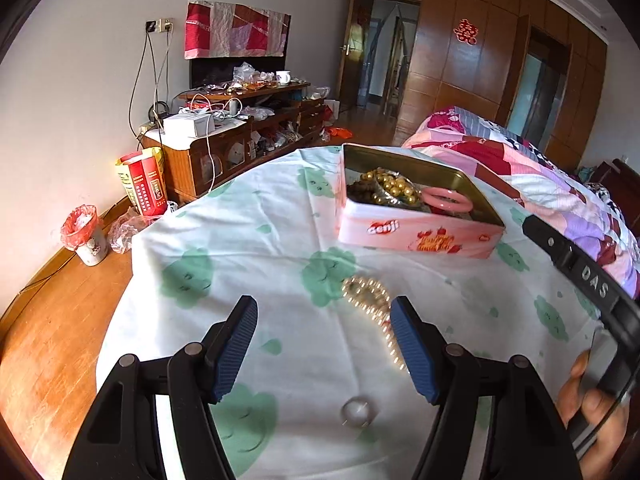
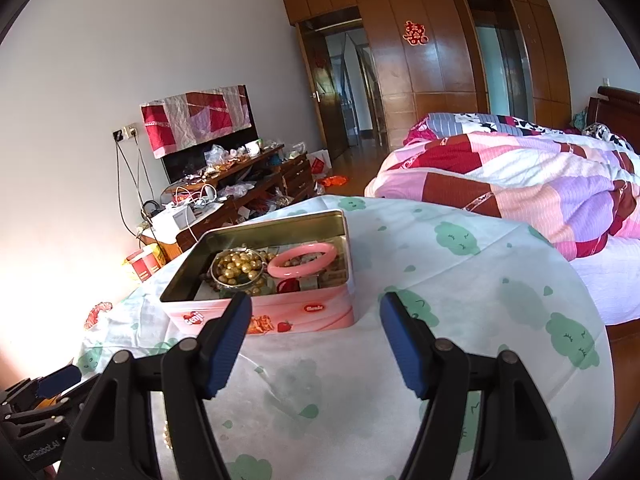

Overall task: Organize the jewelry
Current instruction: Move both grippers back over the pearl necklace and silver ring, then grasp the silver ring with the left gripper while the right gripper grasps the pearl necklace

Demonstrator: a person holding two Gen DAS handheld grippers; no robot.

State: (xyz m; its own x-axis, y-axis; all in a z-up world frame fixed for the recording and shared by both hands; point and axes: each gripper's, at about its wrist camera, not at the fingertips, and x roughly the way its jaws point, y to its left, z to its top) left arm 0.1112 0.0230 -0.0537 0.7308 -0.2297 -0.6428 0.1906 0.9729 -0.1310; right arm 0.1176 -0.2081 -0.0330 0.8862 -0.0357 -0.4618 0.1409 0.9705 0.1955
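Observation:
A pink tin box [image 1: 416, 236] [image 2: 304, 312] stands open on the white cloth with green prints [image 1: 260, 248]. Inside lie gold beads [image 1: 394, 190] [image 2: 236, 266] and a pink bangle [image 1: 447, 199] [image 2: 305, 261]. A gold chain necklace [image 1: 370, 300] lies on the cloth just beyond my left gripper [image 1: 324, 312], trailing along its right finger. A small clear ring [image 1: 357, 411] rests on the cloth low between the left fingers. My left gripper is open and holds nothing. My right gripper [image 2: 315, 308] is open too, empty, just in front of the tin.
A bed with a patchwork quilt [image 2: 520, 184] lies to the right. A cluttered wooden cabinet [image 1: 240, 132] stands by the far wall. A small bin with a red bag [image 1: 86, 236] sits on the wood floor at left. A hand [image 1: 592, 404] holds the other gripper's handle at right.

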